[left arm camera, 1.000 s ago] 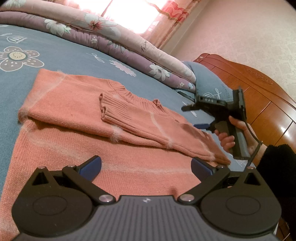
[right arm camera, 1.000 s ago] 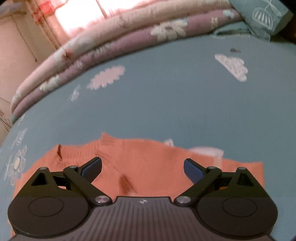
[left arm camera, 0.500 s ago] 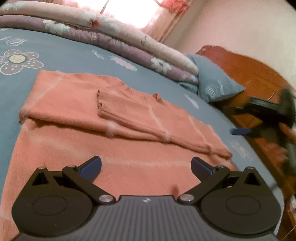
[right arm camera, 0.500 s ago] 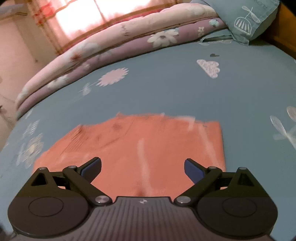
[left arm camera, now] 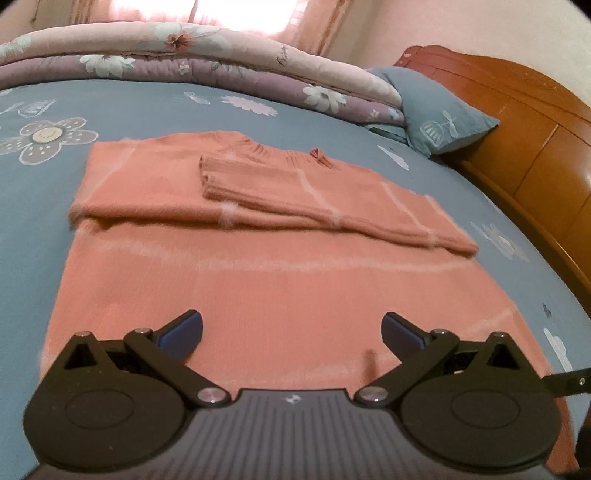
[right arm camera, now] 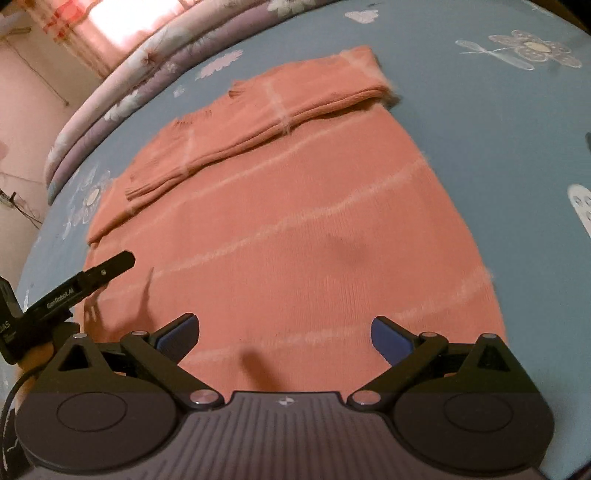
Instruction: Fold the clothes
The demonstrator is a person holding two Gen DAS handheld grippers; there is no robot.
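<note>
An orange knit sweater (left arm camera: 280,280) lies flat on the blue bed sheet (left arm camera: 140,110), with both sleeves folded across its chest near the collar (left arm camera: 258,151). It also shows in the right wrist view (right arm camera: 295,229). My left gripper (left arm camera: 291,330) is open and empty, hovering over the sweater's hem. My right gripper (right arm camera: 284,334) is open and empty over the hem as well, on the right side. The left gripper's finger (right arm camera: 92,275) shows at the left edge of the right wrist view.
Rolled floral quilts (left arm camera: 207,55) lie along the far side of the bed. A blue pillow (left arm camera: 436,110) leans on the wooden headboard (left arm camera: 524,129) at the right. A bright curtained window (right arm camera: 122,18) is behind the quilts.
The right gripper has left the sleeve area and swung down to the hem beside the left gripper. The left gripper pulled back a little. Both stayed open.
</note>
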